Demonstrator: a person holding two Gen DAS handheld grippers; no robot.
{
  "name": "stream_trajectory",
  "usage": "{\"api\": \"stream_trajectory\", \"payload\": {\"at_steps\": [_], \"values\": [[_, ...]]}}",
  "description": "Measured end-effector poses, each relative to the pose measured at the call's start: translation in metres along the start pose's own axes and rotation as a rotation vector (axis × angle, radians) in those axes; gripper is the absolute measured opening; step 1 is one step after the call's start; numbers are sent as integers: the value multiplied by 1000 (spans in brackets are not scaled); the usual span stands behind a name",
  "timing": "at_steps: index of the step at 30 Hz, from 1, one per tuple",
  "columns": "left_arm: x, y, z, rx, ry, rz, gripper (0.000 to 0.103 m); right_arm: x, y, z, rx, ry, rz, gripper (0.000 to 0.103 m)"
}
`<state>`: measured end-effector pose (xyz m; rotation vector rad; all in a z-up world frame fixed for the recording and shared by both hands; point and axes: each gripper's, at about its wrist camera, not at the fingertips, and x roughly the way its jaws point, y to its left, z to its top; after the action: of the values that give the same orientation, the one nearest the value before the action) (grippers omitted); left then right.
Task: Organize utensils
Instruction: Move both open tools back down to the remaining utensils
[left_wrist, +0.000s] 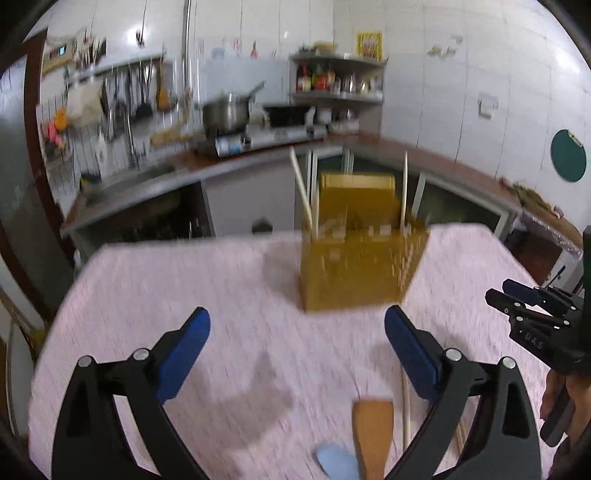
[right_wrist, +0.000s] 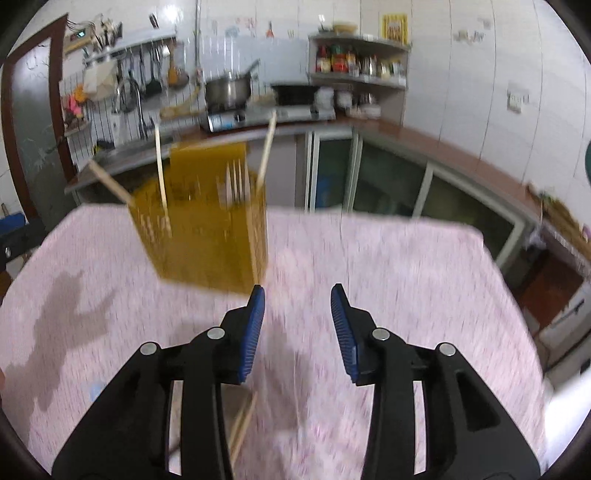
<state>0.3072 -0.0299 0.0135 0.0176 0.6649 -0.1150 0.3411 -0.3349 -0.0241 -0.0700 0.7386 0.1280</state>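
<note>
A yellow-brown utensil holder (left_wrist: 360, 254) stands on the pink tablecloth, with chopsticks (left_wrist: 303, 192) upright in it; the right wrist view shows the holder (right_wrist: 207, 229) with a fork (right_wrist: 236, 181) in it. My left gripper (left_wrist: 297, 332) hangs wide open above the cloth with nothing between its fingers. Below it lie a wooden spatula (left_wrist: 371, 435), a loose chopstick (left_wrist: 405, 410) and a light blue utensil (left_wrist: 338, 461). My right gripper (right_wrist: 297, 306) is partly open and empty, just right of the holder. Loose chopsticks (right_wrist: 242, 428) lie under its left finger.
The table (left_wrist: 184, 280) sits before an L-shaped kitchen counter (left_wrist: 424, 155) with a stove, a steel pot (left_wrist: 225, 112) and a spice shelf. The right gripper's body (left_wrist: 535, 314) and a hand show at the left wrist view's right edge. A wet patch (right_wrist: 66, 325) darkens the cloth.
</note>
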Motion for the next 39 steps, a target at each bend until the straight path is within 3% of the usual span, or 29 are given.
{"api": "stream_trajectory", "payload": {"at_steps": [5, 12, 16, 24, 36, 39], "values": [[27, -1, -38, -49, 143, -36, 93, 12, -2, -34, 40, 109, 18, 38], [48, -12, -66, -35, 244, -14, 93, 36, 2, -56, 114, 266, 91, 37], [64, -19, -79, -31, 301, -18, 93, 47, 6, -62, 141, 319, 98, 28], [86, -21, -87, -55, 385, -42, 76, 47, 4, -59, 173, 317, 114, 26], [82, -24, -83, -63, 400, -89, 70, 47, 13, -55, 151, 336, 135, 26], [80, -24, -85, -57, 399, -86, 70, 51, 15, -58, 138, 351, 112, 20]]}}
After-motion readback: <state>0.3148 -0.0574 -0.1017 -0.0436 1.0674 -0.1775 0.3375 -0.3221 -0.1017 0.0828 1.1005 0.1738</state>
